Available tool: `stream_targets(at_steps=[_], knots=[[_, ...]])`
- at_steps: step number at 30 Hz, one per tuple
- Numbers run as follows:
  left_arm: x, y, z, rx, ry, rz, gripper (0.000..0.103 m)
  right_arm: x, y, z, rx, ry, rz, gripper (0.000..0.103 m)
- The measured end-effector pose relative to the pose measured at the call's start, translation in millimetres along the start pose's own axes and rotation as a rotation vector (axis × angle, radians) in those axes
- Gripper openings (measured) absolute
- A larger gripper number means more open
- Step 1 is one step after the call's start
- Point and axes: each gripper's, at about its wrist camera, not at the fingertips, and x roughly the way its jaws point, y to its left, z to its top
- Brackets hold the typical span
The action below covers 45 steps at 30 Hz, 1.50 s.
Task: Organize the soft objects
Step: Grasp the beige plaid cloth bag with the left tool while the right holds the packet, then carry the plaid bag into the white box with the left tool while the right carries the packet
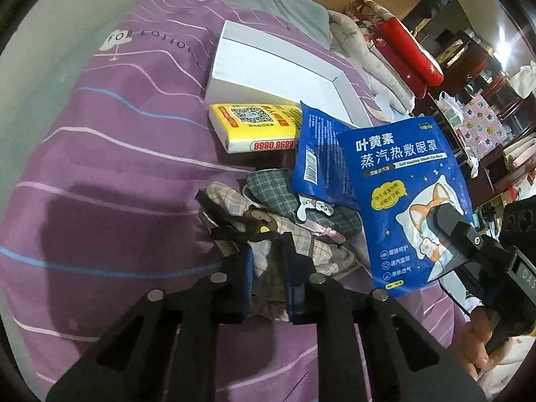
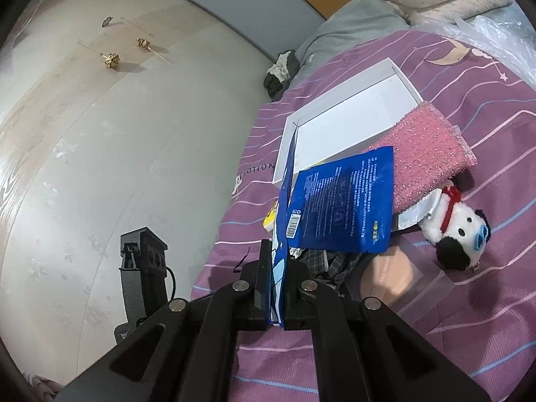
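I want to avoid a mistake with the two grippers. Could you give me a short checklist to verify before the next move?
1. Right gripper shut on the blue eye-mask packet: ok.
2. Left gripper pinching the plaid cloth pile: cannot tell; cloth sits between the fingers, but contact is unclear.
3. White box open with bare floor showing: ok.
4. Second blue packet out of the way: not ok; it overlaps the box corner.
5. Pink sponge cloth out of the way: not ok; it overlaps the box edge.
6. Yellow tissue pack outside the box: ok, beside it.
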Motion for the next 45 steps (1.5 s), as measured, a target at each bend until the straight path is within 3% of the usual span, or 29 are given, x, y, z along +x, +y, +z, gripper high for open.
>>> stream_targets(at_steps=[13,26,36,45], knots=[[-33,-14,1,0.027,-0.046,-0.056,0.01,-10,1,1,0.008,-0.019,0.01,0.001],[-73,-33,22,0.053,-0.147,-0.088,0.007,-22,5,14,0.0,-0.043,0.02,0.001],[-63,-48,50,0.098,-0.144,-0.116,0.007,-29,-4,27,0.019,-0.072,0.011,0.001],[-43,-62,91,0.145,-0.137,-0.136,0.007,-28,-15,63,0.052,-0.107,0.008,0.001]])
